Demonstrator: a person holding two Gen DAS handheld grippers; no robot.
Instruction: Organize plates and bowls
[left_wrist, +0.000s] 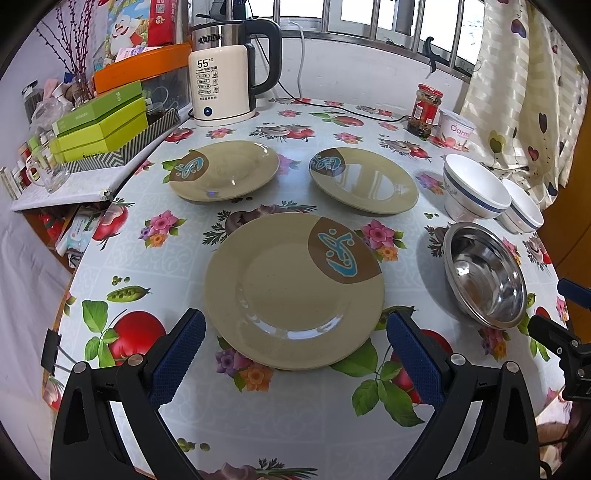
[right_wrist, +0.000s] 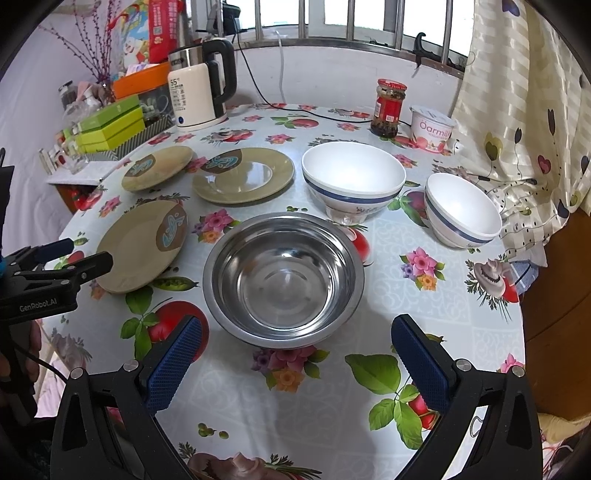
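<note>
- Left gripper (left_wrist: 295, 354): mine, jaws spread wide, nothing between the pads, hovering low over the table edge with the near plate straight ahead.
- Right gripper (right_wrist: 297, 360): mine, likewise wide apart and empty, facing the steel bowl.
- Near plate (left_wrist: 291, 291): tan, brown-and-blue emblem, lying flat on the floral tablecloth (left_wrist: 155, 258), its front rim between my left fingers' line of reach.
- Far-left plate (left_wrist: 221, 170) and far-right plate (left_wrist: 365, 181): same pattern, each flat, apart from one another and from the near one. No stack begun.
- Steel bowl (right_wrist: 282, 280): upright, empty, nearest my right gripper.
- Large white bowl (right_wrist: 352, 181) and small white bowl (right_wrist: 461, 208): blue-banded, upright, side by side behind the steel bowl, not touching it.
- Clutter to avoid: kettle (left_wrist: 225, 85), its cord, red-lidded jar (left_wrist: 424, 110), yoghurt tub (right_wrist: 432, 127).
- Step in hand, as I judge it: first pick-up, plates with the left, bowls with the right.
- Method: a flat plate offers only its rim, so I would come in low, slip one finger under the front lip, pinch near the edge and lift level. The glazed surface looks slippery; grip firmly, set down centred on another plate.
</note>
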